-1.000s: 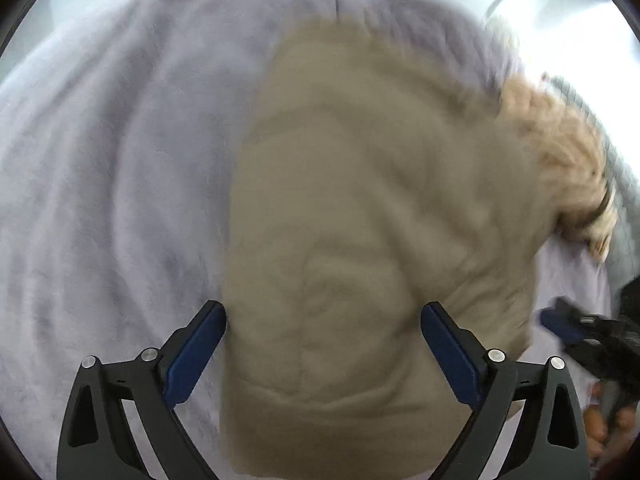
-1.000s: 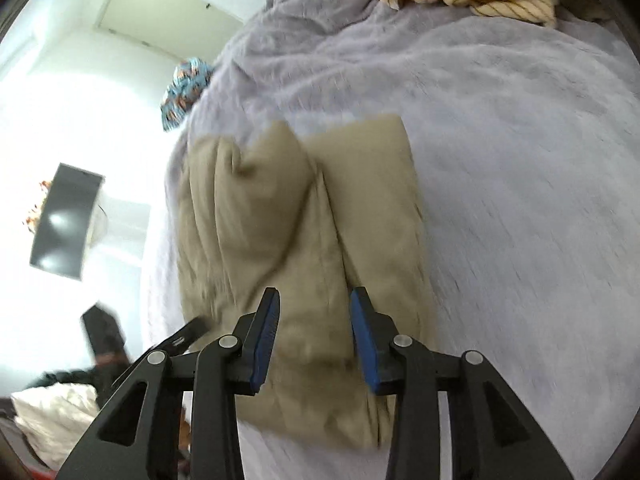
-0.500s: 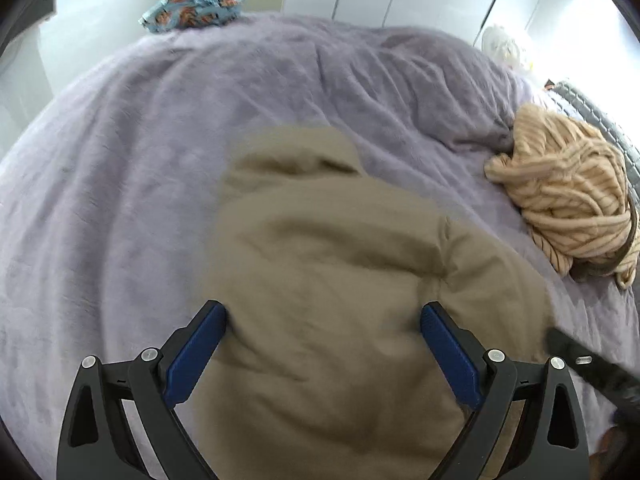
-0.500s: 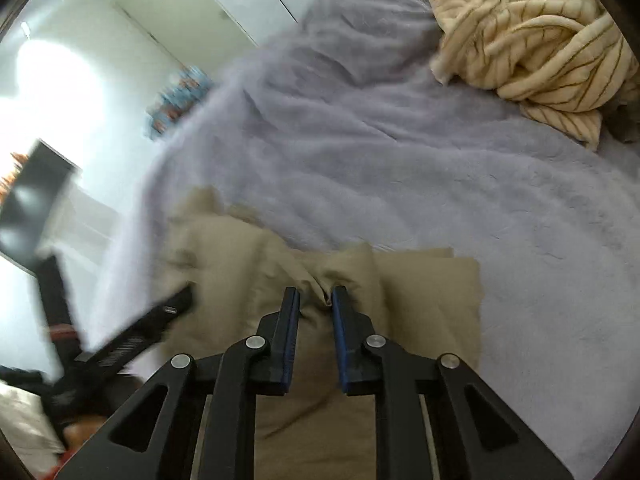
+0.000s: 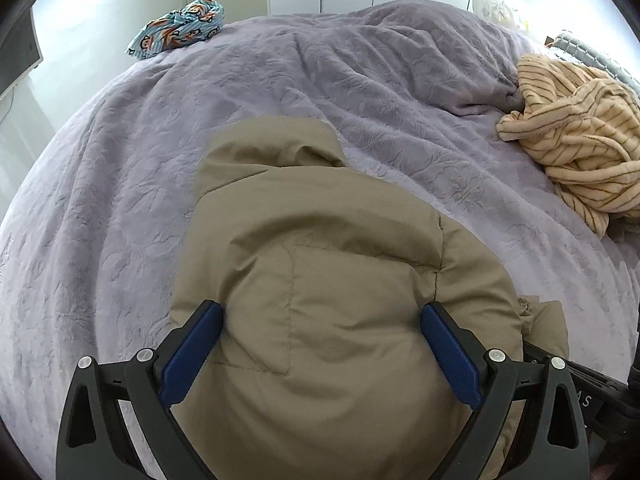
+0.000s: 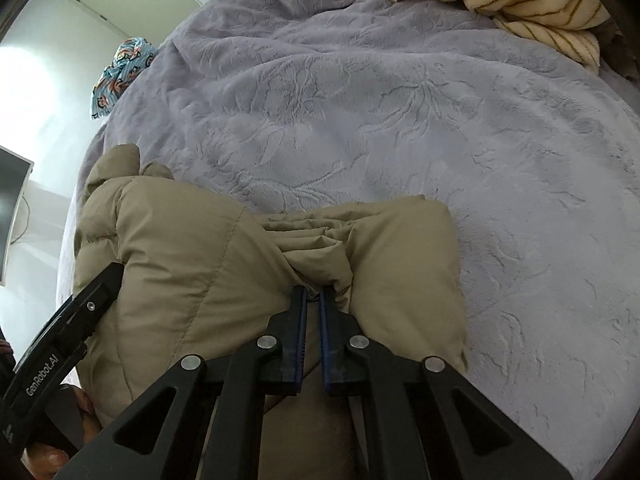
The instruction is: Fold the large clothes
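right gripper (image 6: 313, 296) now clamped on khaki jacket (image 5: 332, 320), left gripper (image 5: 320, 332) still spread

light: bright daylight | glare: blown-out wall, upper left | focus: sharp | edges: fisheye bending, dark corners

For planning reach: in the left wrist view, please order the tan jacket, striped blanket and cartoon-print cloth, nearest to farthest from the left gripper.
1. tan jacket, between the left gripper fingers.
2. striped blanket, right side.
3. cartoon-print cloth, far left edge.
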